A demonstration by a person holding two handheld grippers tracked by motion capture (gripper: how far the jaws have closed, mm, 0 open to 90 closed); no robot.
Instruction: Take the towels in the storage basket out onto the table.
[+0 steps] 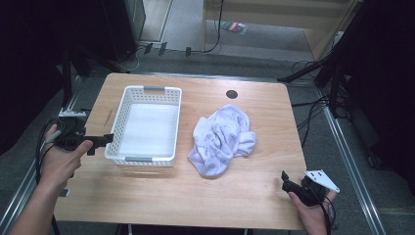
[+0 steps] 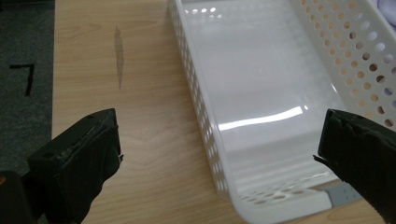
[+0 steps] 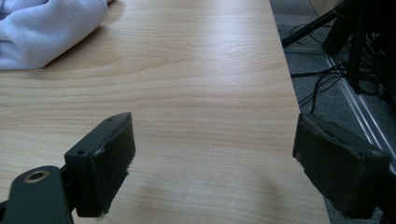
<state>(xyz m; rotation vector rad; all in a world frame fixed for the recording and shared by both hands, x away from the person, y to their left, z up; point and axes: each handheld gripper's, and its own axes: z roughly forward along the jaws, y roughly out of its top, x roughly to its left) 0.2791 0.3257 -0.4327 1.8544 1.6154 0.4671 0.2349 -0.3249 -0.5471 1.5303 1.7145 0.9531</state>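
Cloth, seemingly patterned from above, looks plain beside right gripper.

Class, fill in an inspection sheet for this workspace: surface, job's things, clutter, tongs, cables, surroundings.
Surface: wooden table, dark streak near its left edge.
Job's things: white perforated basket, empty; crumpled pale cloth lying beside it, apart.
Clutter: nothing seen.
Tongs: left tongs open at basket's near left corner; right tongs open over the table's near right corner, holding nothing.
Cables: loose cables on floor right of table.
Surroundings: grey floor, wooden furniture behind.
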